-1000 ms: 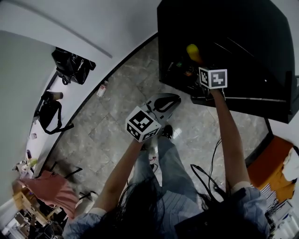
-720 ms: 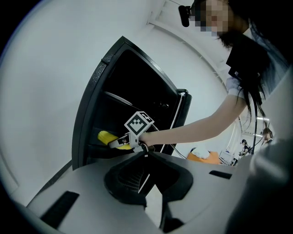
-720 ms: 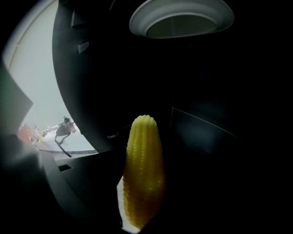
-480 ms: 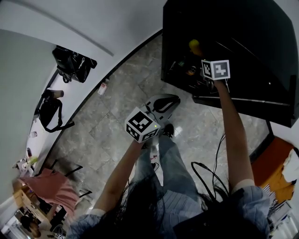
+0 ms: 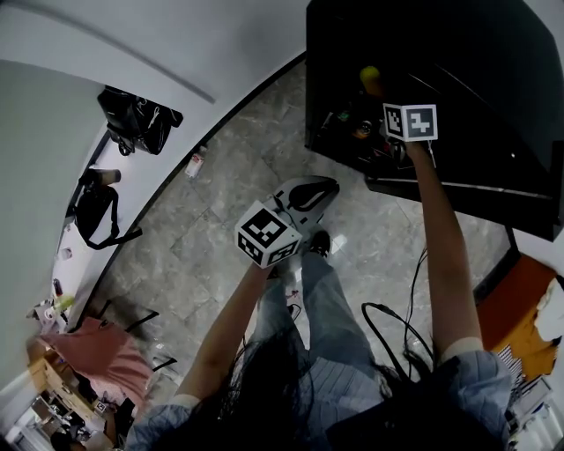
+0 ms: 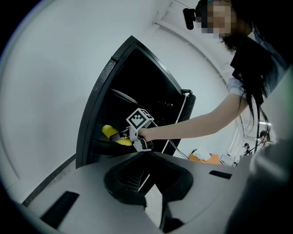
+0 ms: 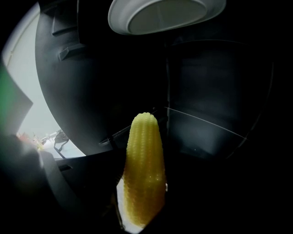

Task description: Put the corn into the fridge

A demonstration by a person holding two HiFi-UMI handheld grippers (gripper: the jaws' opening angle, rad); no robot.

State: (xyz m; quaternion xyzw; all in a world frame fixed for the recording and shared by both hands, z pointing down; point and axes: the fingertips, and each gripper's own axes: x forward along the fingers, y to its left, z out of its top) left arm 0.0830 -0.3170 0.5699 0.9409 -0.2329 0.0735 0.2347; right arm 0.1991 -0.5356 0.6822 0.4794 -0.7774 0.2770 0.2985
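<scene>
A yellow corn cob [image 7: 144, 169] stands upright between the jaws of my right gripper [image 7: 142, 215], which is shut on its lower end. In the head view the corn [image 5: 370, 77] is inside the open black fridge [image 5: 458, 53], just ahead of the right gripper [image 5: 381, 99]. The left gripper view shows the same corn [image 6: 112, 134] above a dark fridge shelf. My left gripper [image 5: 319, 188] hangs lower, outside the fridge and above the floor. Its jaws are together with nothing in them [image 6: 149, 183].
Inside the fridge there is a glass shelf [image 7: 201, 123] and a white round dish-like shape [image 7: 165, 13] overhead. Small items [image 5: 352, 123] sit low in the fridge. Cables [image 5: 397, 326] lie on the stone floor. Black bags [image 5: 137, 119] rest on a white counter at left.
My right gripper has carried the corn a little further up and into the fridge. The left gripper has hardly moved.
</scene>
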